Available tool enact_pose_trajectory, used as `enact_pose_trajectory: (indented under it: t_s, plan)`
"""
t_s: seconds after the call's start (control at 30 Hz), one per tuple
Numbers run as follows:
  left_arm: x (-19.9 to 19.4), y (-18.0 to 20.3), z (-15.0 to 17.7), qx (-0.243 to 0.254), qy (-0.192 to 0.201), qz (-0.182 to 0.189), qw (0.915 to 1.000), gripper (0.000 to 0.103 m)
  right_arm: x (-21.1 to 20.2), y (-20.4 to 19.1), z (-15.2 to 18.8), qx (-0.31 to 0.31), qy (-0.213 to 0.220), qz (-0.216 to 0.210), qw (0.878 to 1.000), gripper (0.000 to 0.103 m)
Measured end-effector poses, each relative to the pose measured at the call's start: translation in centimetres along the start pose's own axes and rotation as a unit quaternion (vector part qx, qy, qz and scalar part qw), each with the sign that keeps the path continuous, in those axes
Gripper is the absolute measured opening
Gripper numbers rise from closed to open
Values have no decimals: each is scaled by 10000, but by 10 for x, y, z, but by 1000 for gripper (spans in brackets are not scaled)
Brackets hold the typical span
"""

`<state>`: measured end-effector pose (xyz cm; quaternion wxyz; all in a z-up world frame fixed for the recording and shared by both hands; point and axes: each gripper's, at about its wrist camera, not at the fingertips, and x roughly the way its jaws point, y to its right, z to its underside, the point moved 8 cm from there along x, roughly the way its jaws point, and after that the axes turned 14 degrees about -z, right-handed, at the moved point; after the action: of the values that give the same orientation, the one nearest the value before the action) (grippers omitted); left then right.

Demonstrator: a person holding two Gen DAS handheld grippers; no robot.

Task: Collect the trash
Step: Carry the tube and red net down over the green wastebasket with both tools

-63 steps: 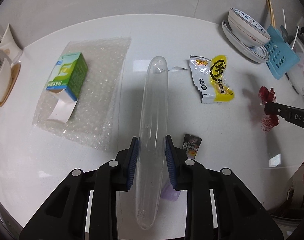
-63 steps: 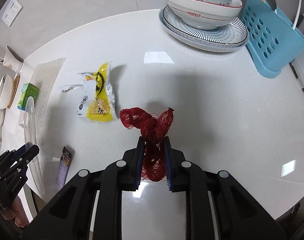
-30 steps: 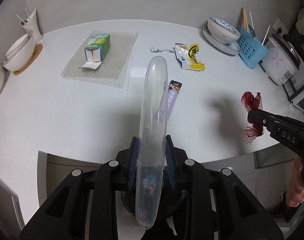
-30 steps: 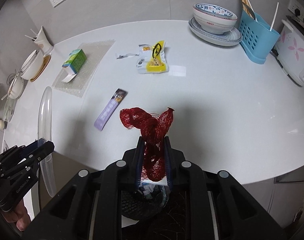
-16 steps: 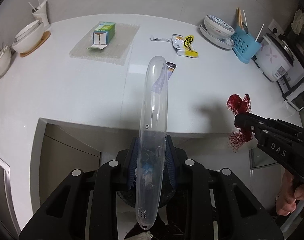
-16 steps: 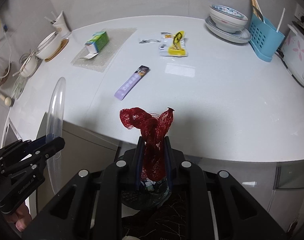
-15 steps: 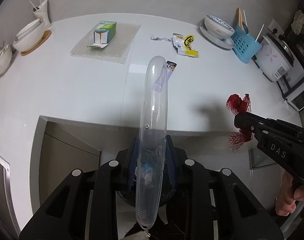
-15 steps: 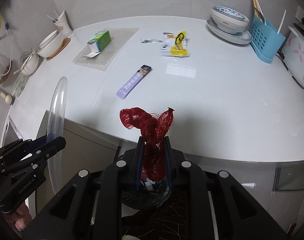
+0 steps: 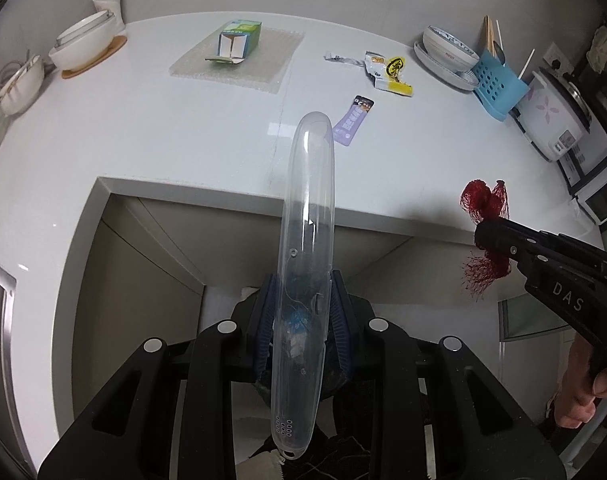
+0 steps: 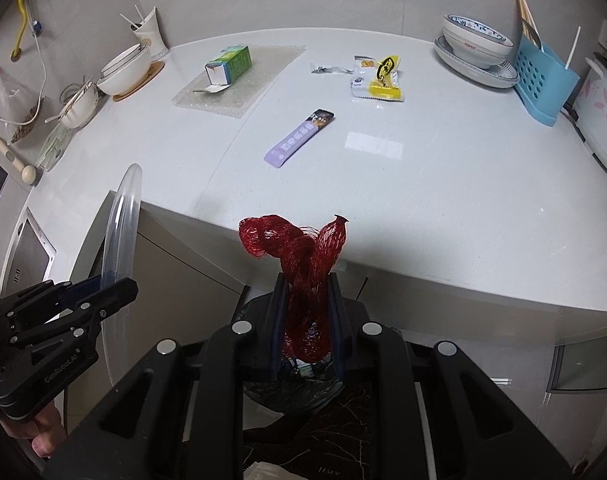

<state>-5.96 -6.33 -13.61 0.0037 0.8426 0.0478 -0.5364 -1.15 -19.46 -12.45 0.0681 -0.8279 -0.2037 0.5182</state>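
left gripper (image 9: 303, 316): clamps clear case (image 9: 307, 216) | right gripper (image 10: 306, 320): clamps red net (image 10: 303, 256) | bin (image 10: 291, 384) below: contents unclear

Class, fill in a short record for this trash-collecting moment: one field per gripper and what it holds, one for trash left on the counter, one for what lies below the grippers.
left gripper: shut on clear plastic case, held off the counter edge
right gripper: shut on red mesh net
trash left on counter: purple sachet, yellow snack wrapper, torn wrapper strip, green carton on bubble wrap
below the grippers: dark bin, partly hidden
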Motion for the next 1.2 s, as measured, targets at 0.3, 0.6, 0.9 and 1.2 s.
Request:
enact_pose_trajectory:
  t_s: [0.3, 0.6, 0.9, 1.2]
  plan:
    - [16, -12, 21, -52, -88, -34, 9999, 26, 22, -7, 25, -170, -170, -91, 9997, 18]
    - [38, -19, 40, 3, -273, -118, 9996, 26, 47, -11, 45, -222, -258, -294, 9990, 18]
    - [62, -17, 54, 156, -413, -129, 9989, 26, 69, -10, 56, -316, -309, -253, 9987, 18]
    - [91, -14, 68, 229, -573, -141, 9980, 26, 105, -1, 78, -329, -627, -168, 9973, 18]
